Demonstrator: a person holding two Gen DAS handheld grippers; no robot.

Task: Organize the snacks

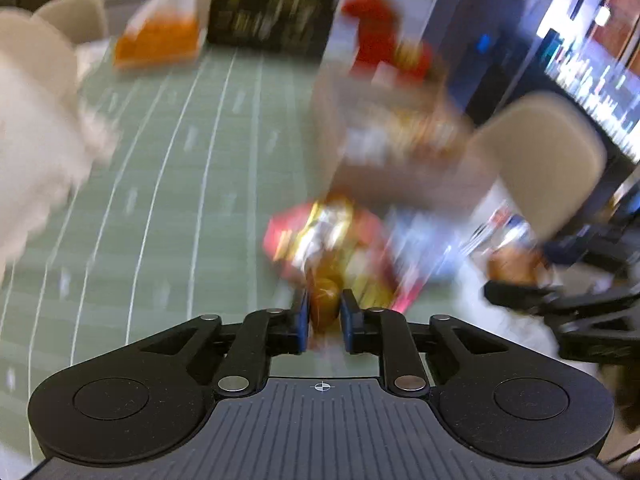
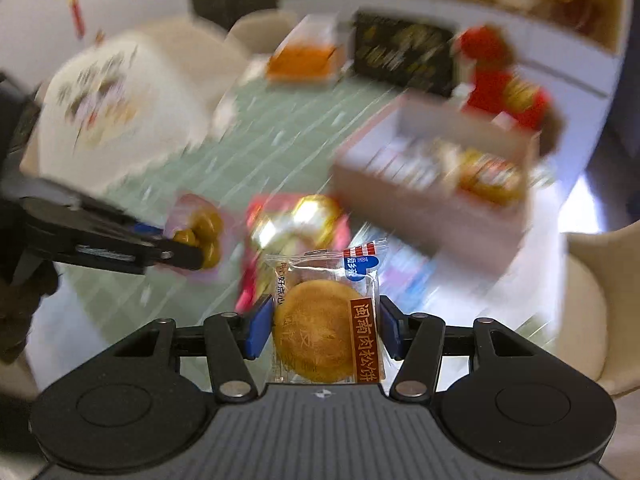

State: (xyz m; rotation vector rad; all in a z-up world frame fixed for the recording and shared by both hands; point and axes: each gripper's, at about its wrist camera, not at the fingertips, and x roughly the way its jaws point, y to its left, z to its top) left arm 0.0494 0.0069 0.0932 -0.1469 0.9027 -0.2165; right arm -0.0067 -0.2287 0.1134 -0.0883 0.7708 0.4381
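Fingers point(image 2: 259, 330) pinch round pastry packet point(image 2: 325, 330); green table point(image 1: 180, 184) lies beyond.

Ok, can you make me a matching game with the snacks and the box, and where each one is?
Things:
1. round golden pastry
2. brown buns packet
3. red and gold packet
4. cardboard box

Places:
A. lying on the green tablecloth
B. held in the left gripper
C. standing on the table, with snacks inside
D. held in the right gripper

Pairs: 1-D, 2-B, 3-A, 4-C
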